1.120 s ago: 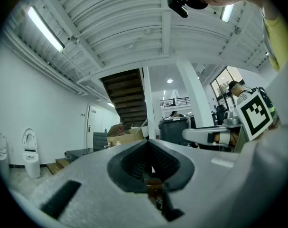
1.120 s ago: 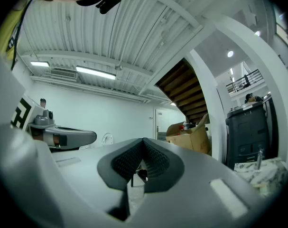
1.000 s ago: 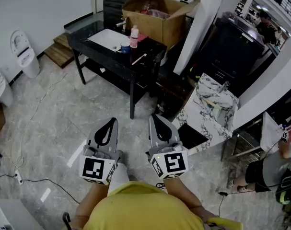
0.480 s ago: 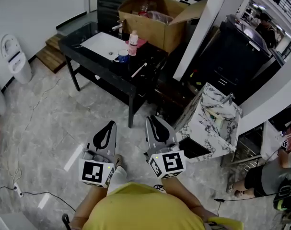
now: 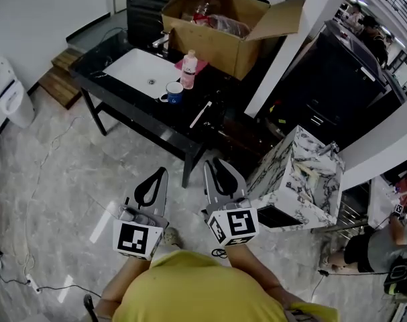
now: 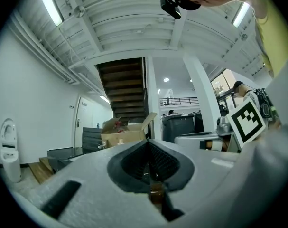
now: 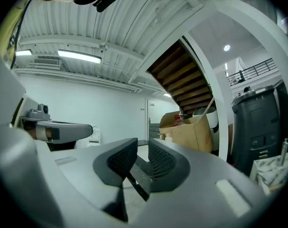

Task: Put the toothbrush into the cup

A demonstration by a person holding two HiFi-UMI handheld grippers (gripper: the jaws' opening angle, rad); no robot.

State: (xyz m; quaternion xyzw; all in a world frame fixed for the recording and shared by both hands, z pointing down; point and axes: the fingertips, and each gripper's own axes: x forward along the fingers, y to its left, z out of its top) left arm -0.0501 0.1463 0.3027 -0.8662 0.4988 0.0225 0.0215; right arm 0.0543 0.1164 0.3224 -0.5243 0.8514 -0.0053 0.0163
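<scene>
Blue cup (image 5: 174,92), white toothbrush (image 5: 201,114), seen from head view only

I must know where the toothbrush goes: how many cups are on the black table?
1. The blue cup stands on the black table, between the white basin and the toothbrush. The cardboard box may hide more.

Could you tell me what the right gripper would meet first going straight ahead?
Probably the near end of the black table, though depth is unclear. The right gripper has just been opening its jaws, with nothing between them.
</scene>
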